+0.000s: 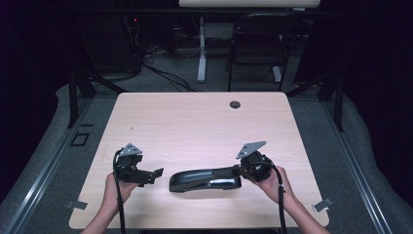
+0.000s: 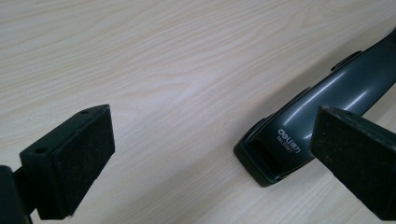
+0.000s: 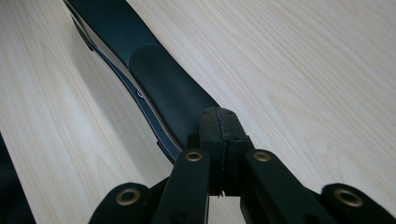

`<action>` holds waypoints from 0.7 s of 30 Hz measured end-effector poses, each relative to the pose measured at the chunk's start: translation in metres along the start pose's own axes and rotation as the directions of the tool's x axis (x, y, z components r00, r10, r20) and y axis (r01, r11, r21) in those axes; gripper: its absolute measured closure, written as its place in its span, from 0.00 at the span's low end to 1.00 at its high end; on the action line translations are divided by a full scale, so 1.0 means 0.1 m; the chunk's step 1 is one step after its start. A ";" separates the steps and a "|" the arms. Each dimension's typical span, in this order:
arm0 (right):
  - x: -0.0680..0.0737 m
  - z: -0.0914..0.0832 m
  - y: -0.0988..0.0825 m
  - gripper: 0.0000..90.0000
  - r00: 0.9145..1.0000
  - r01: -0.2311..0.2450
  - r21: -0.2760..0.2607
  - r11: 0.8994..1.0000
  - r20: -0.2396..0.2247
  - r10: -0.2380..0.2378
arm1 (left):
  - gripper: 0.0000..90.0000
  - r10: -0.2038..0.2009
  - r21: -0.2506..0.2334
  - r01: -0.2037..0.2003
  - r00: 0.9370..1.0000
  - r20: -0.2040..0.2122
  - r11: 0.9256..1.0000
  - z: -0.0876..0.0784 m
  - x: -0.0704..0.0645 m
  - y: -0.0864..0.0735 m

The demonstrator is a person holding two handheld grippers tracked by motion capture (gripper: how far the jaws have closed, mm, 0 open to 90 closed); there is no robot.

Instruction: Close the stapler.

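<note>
Stapler lies near the counter's near edge, long axis left-right. Right gripper jaws clenched together at its right end; left gripper, released, faces its left end.

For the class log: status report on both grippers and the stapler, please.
Left gripper open, short of stapler. Right gripper shut at its rear end. Nothing in the way.

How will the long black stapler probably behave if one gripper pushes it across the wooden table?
The stapler looks rigid, so it should move as one piece. Its glossy casing may be slippery for the pads. It lies long and low on the table, so it will likely slide or pivot rather than roll or tip.
</note>
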State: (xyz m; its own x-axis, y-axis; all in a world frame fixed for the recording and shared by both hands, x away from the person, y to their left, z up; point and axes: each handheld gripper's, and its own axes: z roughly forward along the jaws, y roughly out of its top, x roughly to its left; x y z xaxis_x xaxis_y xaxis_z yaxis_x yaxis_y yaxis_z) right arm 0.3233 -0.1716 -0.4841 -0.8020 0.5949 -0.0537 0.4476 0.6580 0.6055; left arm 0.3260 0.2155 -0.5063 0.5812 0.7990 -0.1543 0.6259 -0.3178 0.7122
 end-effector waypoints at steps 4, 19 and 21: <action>-0.01 -0.04 0.02 0.99 1.000 -0.004 -0.021 1.000 -0.006 0.004 | 0.00 0.002 0.004 -0.002 1.000 0.003 1.000 0.00 0.01 0.00; -0.03 -0.15 0.06 0.73 1.000 -0.028 -0.061 0.998 0.009 0.029 | 0.00 0.003 0.004 -0.003 1.000 0.008 1.000 0.01 0.00 0.00; -0.04 -0.17 0.06 0.67 0.999 -0.036 -0.069 0.997 0.002 0.036 | 0.00 0.003 0.004 -0.003 1.000 0.008 1.000 0.01 0.00 0.00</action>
State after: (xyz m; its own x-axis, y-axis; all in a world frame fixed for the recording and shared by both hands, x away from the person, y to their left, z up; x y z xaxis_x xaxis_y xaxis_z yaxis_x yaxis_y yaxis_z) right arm 0.3226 -0.1781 -0.4666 -0.7846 0.6191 -0.0329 0.4478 0.6025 0.6606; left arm 0.3269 0.2150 -0.5074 0.5871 0.7941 -0.1575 0.6264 -0.3224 0.7097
